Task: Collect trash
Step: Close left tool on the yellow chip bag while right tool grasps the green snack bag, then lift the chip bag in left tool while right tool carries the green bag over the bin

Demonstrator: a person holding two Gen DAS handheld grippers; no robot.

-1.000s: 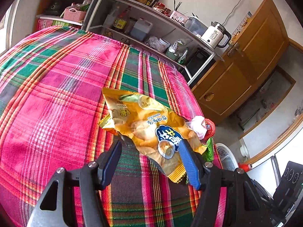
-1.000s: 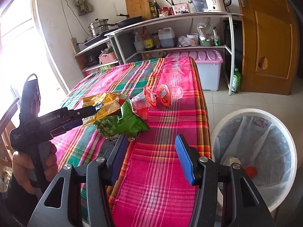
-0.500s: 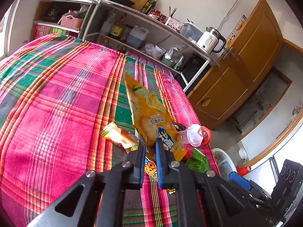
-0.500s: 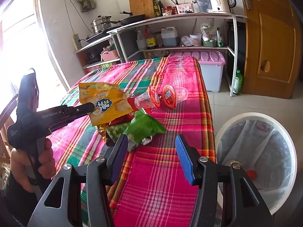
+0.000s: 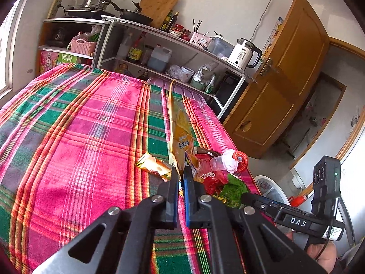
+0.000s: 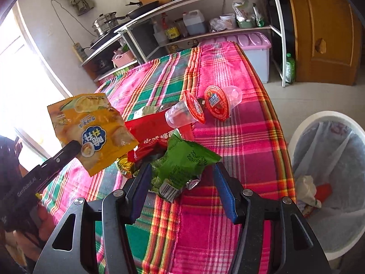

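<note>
The left claw (image 5: 181,173) is closed tight on the lower edge of the yellow snack bag (image 6: 91,127), which is held lifted clear of the bench (image 6: 239,137), at the left of the scene. The right claw (image 6: 182,189) is spread wide with nothing gripped; the green wrapper (image 6: 184,162) lies between its fingers on the near part of the checked cloth.

The yellow bag is judged to be empty film: very light, limp and somewhat slick. It is seen edge-on and sagging in the left wrist view, so a pinch on a crimped seam, as taken here, should be the surest hold. It is printed with pale dumpling-like pictures and a blue badge, and its bottom edge is serrated.

Further out, a red wrapper (image 6: 157,134) and two clear cups with red lids (image 6: 194,109) are left in the pile, with a small orange packet (image 5: 152,165) on its left. A lined white bin (image 6: 328,171) stands on the floor just right of the bench.
</note>
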